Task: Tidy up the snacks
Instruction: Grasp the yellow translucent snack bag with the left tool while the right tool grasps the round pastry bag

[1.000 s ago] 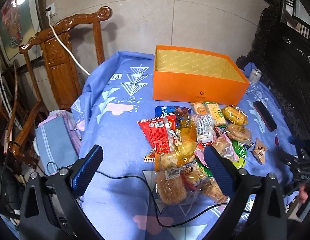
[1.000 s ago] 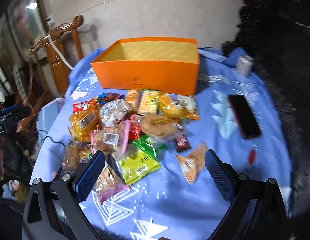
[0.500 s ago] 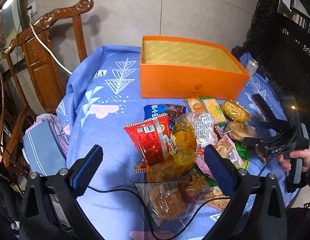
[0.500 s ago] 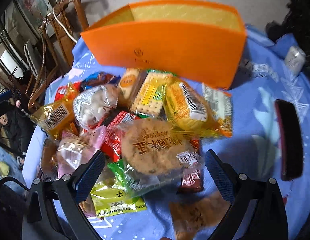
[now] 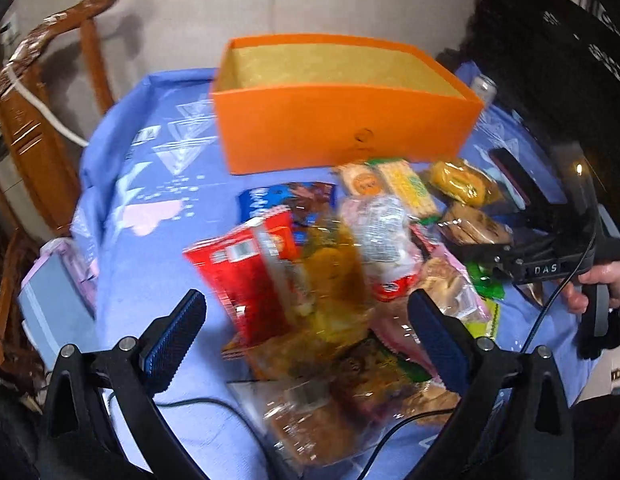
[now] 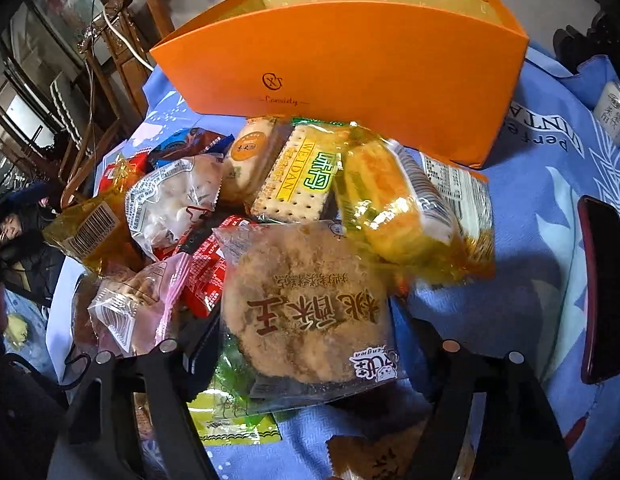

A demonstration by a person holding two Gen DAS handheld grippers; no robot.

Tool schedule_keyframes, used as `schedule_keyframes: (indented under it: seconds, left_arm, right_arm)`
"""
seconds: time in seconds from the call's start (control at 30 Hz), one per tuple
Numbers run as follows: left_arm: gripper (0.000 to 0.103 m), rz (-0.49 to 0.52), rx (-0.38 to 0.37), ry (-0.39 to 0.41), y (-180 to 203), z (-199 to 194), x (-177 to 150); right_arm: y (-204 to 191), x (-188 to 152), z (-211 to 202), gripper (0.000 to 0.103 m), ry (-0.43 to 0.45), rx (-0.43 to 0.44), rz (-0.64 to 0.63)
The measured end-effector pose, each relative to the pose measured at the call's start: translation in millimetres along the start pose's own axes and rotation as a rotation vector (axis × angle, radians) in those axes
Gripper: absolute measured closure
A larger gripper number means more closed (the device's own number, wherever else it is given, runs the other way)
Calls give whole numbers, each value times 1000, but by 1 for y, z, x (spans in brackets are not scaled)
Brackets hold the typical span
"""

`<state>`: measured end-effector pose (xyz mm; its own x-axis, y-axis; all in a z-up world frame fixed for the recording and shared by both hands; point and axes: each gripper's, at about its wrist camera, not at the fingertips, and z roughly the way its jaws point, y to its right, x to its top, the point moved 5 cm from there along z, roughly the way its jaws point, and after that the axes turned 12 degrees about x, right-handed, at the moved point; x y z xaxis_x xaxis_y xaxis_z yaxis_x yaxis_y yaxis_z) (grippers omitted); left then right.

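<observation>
left gripper [image 5: 305, 328]: the jaws are seen spread wide, with ribbed blue pads [image 5: 175, 330] on black fingers; nothing is held, and the pads hang above the near edge of the snack pile [image 5: 350, 264], the view being blurred. between the pads lie a glossy red packet [image 5: 245, 272] and a crinkled amber bag [image 5: 334, 276]; whether either is touched cannot be told. further back a rigid orange box [image 5: 342, 128], rectangular and open-topped with a pale gold lining, is set on a blue patterned cloth [image 5: 149, 264], just behind the pile. right gripper [image 6: 310, 344]: the jaws are closing around a round, crumbly walnut cake in clear film [image 6: 305, 308], which lies between the black fingers; the pads are hidden under the wrapper, so a firm pinch is not shown. to its left a pink-edged clear pouch [image 6: 137, 304] and a clear pack of pale sweets [image 6: 173, 204] are heaped; behind it a perforated cracker pack with a green label [image 6: 301, 176] and a yellow foil-ended cake [image 6: 394, 208] lean toward the box wall. at far right a flat dark phone [image 6: 602, 288] lies apart on the cloth.
</observation>
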<state>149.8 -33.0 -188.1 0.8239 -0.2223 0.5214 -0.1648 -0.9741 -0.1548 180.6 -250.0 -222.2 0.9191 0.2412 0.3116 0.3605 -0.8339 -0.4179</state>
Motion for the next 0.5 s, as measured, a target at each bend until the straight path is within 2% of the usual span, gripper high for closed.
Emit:
schedule_keyframes:
  seconds: [0.17, 0.27, 0.33, 0.37, 0.43, 0.5]
  left_arm:
    - [4, 54, -45, 12, 24, 15, 2]
    - [5, 32, -80, 17, 28, 25, 2]
    - [16, -5, -115, 0, 26, 31, 0]
    - [32, -21, -131, -17, 24, 35, -2]
    - [38, -49, -137, -29, 19, 39, -2]
    - [51, -57, -134, -25, 15, 39, -3]
  right_arm:
    - [-7, -3, -13, 27, 54, 18, 35]
    - [-18, -6, -28, 27, 94, 36, 53]
    - [-25, -8, -38, 27, 118, 44, 61]
    - [-27, -11, -44, 27, 135, 49, 70]
    - [-31, -12, -49, 27, 157, 56, 90]
    - [-37, -15, -55, 27, 182, 58, 109]
